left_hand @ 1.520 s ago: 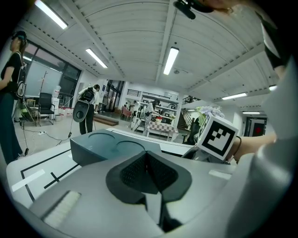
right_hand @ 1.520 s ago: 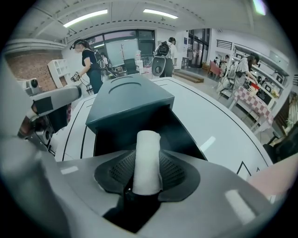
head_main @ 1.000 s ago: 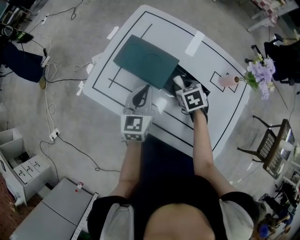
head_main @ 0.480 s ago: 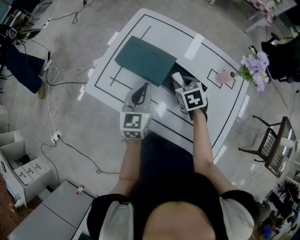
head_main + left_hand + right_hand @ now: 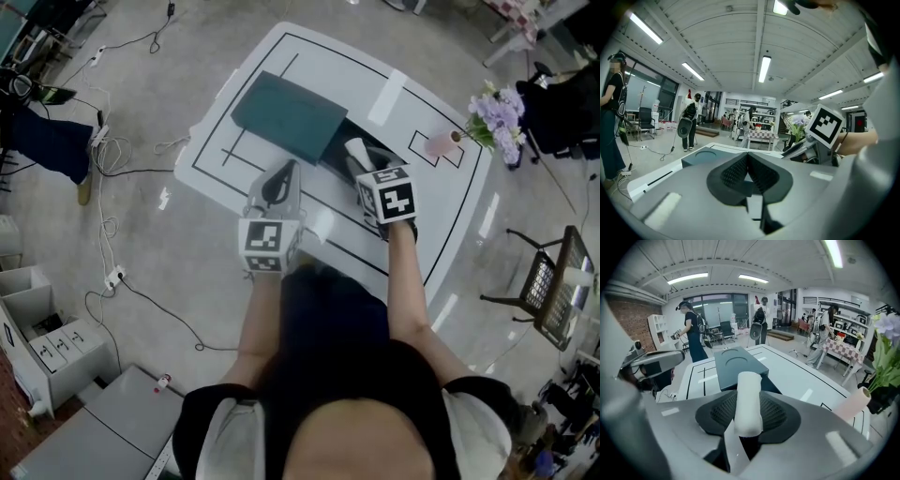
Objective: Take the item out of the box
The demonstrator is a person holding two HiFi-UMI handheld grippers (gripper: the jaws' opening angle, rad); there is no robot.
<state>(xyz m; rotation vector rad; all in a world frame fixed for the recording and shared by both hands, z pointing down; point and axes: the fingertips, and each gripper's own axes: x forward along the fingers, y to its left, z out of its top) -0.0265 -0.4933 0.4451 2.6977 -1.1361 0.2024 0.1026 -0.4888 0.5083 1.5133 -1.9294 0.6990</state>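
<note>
Gripping a white roll-shaped item (image 5: 748,390) betw its pads, R gripper (image 5: 749,420) hangs over the white table (image 5: 441,206), item poking up just in front of the dark teal box (image 5: 736,364); L gripper (image 5: 748,171) alongside, jaws together, nothing betw them

A dark green box lid (image 5: 291,117) lies across the middle of the white table (image 5: 225,155), with a pink vase (image 5: 439,143) of purple flowers (image 5: 497,117) at the right edge. Bare tabletop lies open between them and left of the lid.
</note>
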